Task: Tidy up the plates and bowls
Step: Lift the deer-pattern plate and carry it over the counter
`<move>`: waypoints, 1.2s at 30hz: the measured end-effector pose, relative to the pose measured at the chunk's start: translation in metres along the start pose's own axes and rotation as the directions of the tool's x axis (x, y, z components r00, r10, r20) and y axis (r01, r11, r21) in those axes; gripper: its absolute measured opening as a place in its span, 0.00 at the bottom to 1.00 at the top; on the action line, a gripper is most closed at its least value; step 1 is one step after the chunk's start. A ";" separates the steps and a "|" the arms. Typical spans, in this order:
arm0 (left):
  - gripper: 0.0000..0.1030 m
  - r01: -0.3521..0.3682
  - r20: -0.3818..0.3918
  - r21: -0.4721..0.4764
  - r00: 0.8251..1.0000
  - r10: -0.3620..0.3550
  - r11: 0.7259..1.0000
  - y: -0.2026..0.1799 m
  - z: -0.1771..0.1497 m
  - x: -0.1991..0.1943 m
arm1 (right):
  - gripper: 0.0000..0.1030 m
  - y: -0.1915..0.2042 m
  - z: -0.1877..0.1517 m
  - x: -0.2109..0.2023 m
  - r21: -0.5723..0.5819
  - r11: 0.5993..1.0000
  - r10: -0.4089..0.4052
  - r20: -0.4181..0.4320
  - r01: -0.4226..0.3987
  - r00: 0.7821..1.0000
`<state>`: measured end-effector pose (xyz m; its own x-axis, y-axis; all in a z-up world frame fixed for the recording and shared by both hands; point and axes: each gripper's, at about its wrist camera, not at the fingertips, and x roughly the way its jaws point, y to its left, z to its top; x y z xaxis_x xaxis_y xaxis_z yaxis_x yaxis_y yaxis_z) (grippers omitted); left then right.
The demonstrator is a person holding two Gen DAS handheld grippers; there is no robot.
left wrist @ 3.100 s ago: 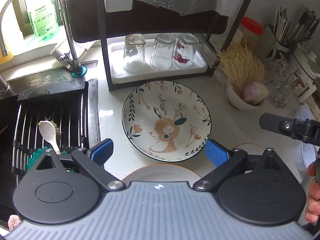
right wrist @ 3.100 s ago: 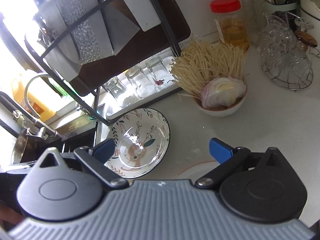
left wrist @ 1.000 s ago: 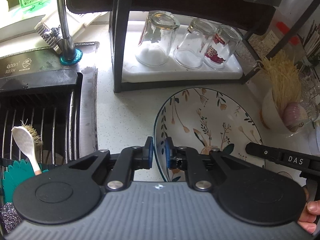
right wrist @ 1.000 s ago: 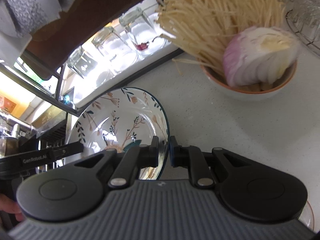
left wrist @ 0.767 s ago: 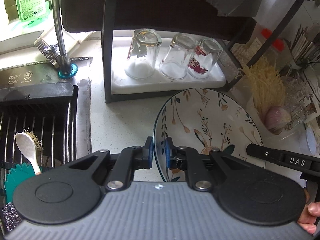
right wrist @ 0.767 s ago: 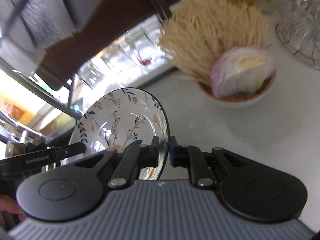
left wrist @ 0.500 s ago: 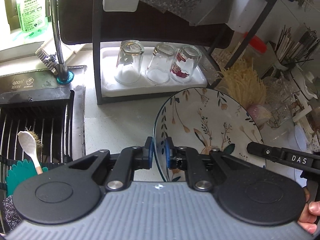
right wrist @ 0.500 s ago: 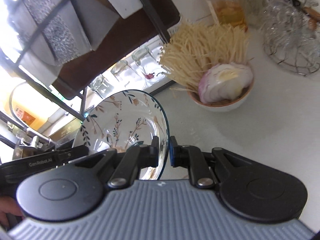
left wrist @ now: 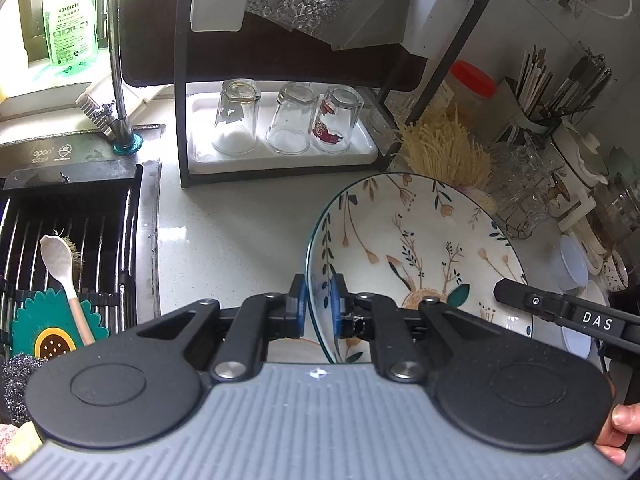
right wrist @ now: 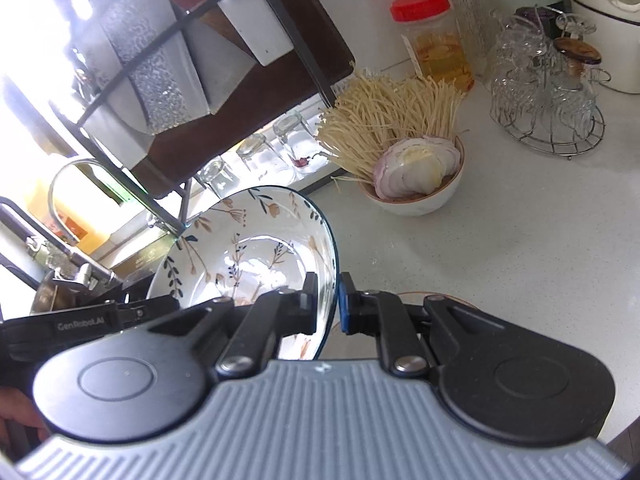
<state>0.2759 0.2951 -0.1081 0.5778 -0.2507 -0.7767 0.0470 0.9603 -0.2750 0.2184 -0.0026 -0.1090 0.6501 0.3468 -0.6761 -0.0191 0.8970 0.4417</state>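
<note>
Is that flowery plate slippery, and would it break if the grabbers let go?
Probably slippery: the flowery plate shines like glazed ceramic, and the left gripper and right gripper pinch only its thin rim. It looks stiff and likely breakable, held up above the hard white counter.

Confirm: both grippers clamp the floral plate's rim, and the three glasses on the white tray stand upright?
Not quite. Both grippers, left and right, do clamp the floral plate by its rim, but the three glasses on the white tray stand upside down, as the left wrist view shows.
</note>
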 end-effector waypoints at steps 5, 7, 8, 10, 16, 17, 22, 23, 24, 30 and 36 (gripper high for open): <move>0.14 0.017 0.001 0.006 1.000 -0.017 1.000 -0.013 -0.011 -0.005 | 0.13 -0.006 -0.005 -0.015 0.002 1.000 -0.019 0.022 0.019 1.000; 0.14 0.029 -0.003 0.008 1.000 -0.029 1.000 -0.019 -0.016 -0.005 | 0.13 -0.011 -0.008 -0.021 0.007 1.000 -0.028 0.025 0.028 0.999; 0.14 0.037 -0.005 0.012 0.999 -0.037 0.999 -0.022 -0.019 -0.005 | 0.13 -0.013 -0.010 -0.024 0.007 0.999 -0.035 0.026 0.034 0.999; 0.14 0.048 -0.013 0.023 0.999 -0.048 0.999 -0.028 -0.024 -0.004 | 0.13 -0.019 -0.014 -0.031 0.013 0.999 -0.050 0.029 0.049 0.998; 0.14 0.085 -0.041 0.059 0.996 -0.083 0.995 -0.048 -0.037 0.003 | 0.13 -0.038 -0.026 -0.049 0.065 0.994 -0.096 0.041 0.093 0.995; 0.14 0.089 -0.045 0.065 0.995 -0.087 0.994 -0.051 -0.039 0.004 | 0.13 -0.041 -0.028 -0.051 0.072 0.992 -0.104 0.043 0.101 0.994; 0.14 0.116 -0.086 0.091 0.990 -0.108 0.989 -0.069 -0.047 0.017 | 0.13 -0.056 -0.037 -0.060 0.101 0.985 -0.146 0.050 0.141 0.988; 0.14 0.119 -0.092 0.101 0.990 -0.110 0.988 -0.073 -0.049 0.020 | 0.13 -0.059 -0.039 -0.061 0.102 0.984 -0.154 0.051 0.148 0.987; 0.14 0.124 -0.103 0.106 0.988 -0.113 0.987 -0.076 -0.050 0.023 | 0.13 -0.063 -0.042 -0.062 0.108 0.982 -0.162 0.050 0.156 0.985; 0.14 0.135 -0.163 0.120 0.980 -0.115 0.984 -0.090 -0.062 0.040 | 0.13 -0.082 -0.055 -0.063 0.165 0.966 -0.209 0.045 0.199 0.977; 0.15 0.136 -0.213 0.108 0.971 -0.111 0.985 -0.091 -0.071 0.057 | 0.13 -0.087 -0.063 -0.059 0.150 0.960 -0.241 0.027 0.235 0.970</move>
<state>0.2462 0.1846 -0.1676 0.3818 -0.3757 -0.8444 0.2129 0.9248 -0.3152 0.1337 -0.0843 -0.1446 0.6557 0.1126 -0.7466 0.2483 0.9017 0.3540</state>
